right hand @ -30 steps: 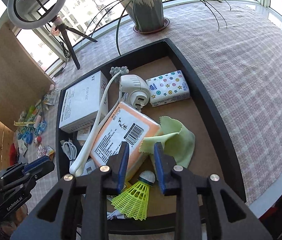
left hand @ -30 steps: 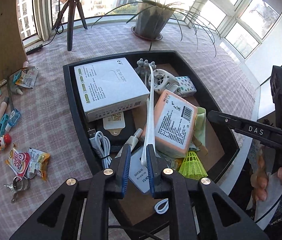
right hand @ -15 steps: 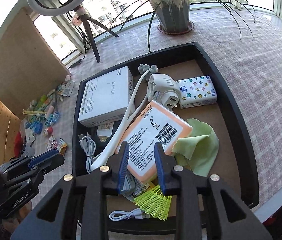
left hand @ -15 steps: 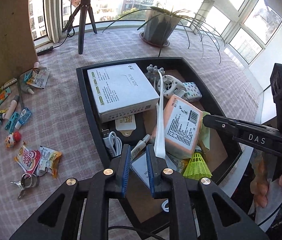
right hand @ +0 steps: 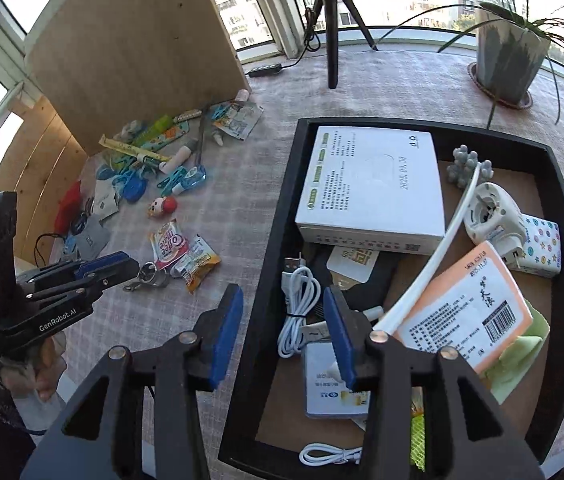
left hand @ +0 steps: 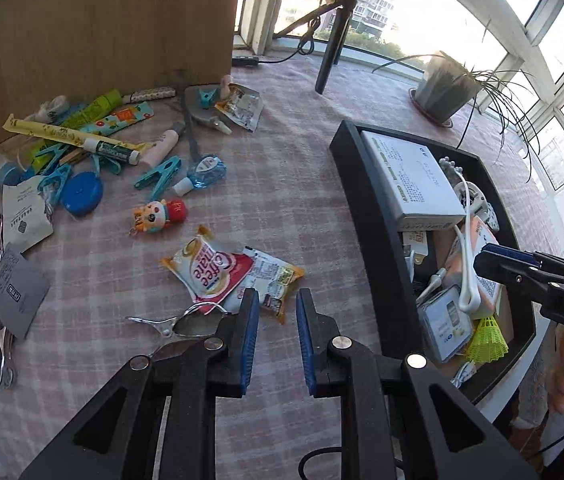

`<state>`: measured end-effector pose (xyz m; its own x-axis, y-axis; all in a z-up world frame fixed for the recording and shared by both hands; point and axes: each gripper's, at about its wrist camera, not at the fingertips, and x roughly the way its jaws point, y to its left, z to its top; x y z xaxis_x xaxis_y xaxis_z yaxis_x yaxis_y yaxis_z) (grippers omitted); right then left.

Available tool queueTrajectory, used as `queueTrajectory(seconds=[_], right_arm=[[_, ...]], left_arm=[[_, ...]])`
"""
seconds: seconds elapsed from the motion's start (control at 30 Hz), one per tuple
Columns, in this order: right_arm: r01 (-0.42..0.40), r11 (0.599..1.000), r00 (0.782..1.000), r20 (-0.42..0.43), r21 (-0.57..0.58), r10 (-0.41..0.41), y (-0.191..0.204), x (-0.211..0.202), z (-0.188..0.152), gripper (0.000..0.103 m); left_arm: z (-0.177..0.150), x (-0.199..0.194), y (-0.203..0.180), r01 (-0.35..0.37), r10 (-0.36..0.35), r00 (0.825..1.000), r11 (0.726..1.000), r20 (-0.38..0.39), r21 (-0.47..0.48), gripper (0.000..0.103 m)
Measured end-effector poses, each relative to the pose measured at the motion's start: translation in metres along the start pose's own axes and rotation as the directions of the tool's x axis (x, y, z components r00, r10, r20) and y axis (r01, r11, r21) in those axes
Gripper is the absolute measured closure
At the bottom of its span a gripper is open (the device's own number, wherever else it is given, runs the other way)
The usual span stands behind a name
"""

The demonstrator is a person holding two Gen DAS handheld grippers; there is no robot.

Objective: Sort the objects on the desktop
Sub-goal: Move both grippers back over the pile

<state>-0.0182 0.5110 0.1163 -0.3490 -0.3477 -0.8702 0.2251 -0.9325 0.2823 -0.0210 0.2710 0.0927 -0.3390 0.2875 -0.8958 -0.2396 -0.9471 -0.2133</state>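
Both tools have swung off the black tray point(right hand: 278, 216) toward the loose clutter at left: the left gripper point(left hand: 278, 312), opening and empty, now hovers over the creamer sachets point(left hand: 218, 270); the right gripper point(right hand: 283, 320) (widening, empty) straddles the tray's rim, ready for another pick.

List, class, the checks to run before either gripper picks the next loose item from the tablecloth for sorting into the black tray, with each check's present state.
1. Left gripper empty, jaws opening: ok.
2. Right gripper empty, jaws opening: ok.
3. Coffee creamer sachet just ahead of left gripper, unobstructed: ok.
4. Metal clip clear of left jaws: cannot tell, partly hidden.
5. Black tray has free floor space: not ok, crowded.
6. Right gripper straddles tray rim, away from loose items: not ok.
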Motion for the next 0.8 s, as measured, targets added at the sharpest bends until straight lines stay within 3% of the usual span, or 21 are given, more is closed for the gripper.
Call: queueTrajectory(seconds=[0.17,0.23,0.3,0.53,0.8], right_arm=[[-0.047,0.991,0.996,-0.086,-0.126,0.037,0.041,0.032,0.010,0.055],[-0.046,0.983,0.992,-0.124,-0.176,0.024,0.054,0.048,0.014,0.053],[-0.046,0.973,0.987,-0.159,-0.225,0.010,0.066,0.063,0.017,0.047],[0.001,0.924,0.973,-0.212,-0.383,-0.089,0.093,0.100,0.025,0.043],[-0.018,0.919,0.964,-0.251,-0.393,-0.088,0.095,0.120,0.035,0.043]], left_arm=[[-0.006,-0.003,0.039,-0.086,0.089,0.996,0.992,-0.027,0.089,0.071],[-0.010,-0.004,0.044,-0.084,0.090,0.995,0.987,-0.037,0.136,0.065],[-0.012,-0.001,0.046,-0.061,0.070,0.996,0.984,-0.052,0.168,0.052],[-0.020,0.022,0.033,-0.063,0.102,0.990,0.942,-0.101,0.330,0.050],[-0.010,0.038,0.042,-0.029,0.071,0.989,0.955,-0.133,0.294,0.048]])
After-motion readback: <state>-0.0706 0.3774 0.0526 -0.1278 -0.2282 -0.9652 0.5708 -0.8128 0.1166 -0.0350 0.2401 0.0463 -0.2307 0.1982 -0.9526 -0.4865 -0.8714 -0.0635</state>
